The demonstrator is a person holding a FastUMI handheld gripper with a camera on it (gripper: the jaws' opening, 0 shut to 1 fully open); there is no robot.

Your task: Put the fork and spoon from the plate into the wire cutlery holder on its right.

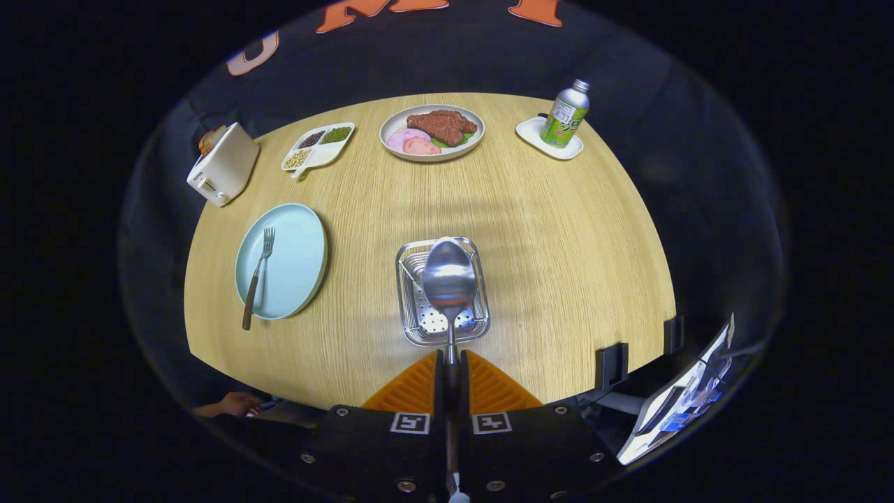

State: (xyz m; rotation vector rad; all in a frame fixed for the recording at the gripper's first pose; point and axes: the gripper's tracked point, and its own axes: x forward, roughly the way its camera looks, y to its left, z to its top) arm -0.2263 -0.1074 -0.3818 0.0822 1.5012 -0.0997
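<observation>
Looking out along my jaws, I have them clamped narrow on the handle of the shiny steel spoon (pixel 449 283), whose long axis runs straight ahead, bowl pointing away from me. That bowl hangs directly over the square wire cutlery holder (pixel 408 269) on the pale wooden surface (pixel 559 237), so the drop looks lined up. The wooden-handled fork (pixel 258 276) lies on the round pale-blue plate (pixel 297 262), left of the holder, tines pointing away.
</observation>
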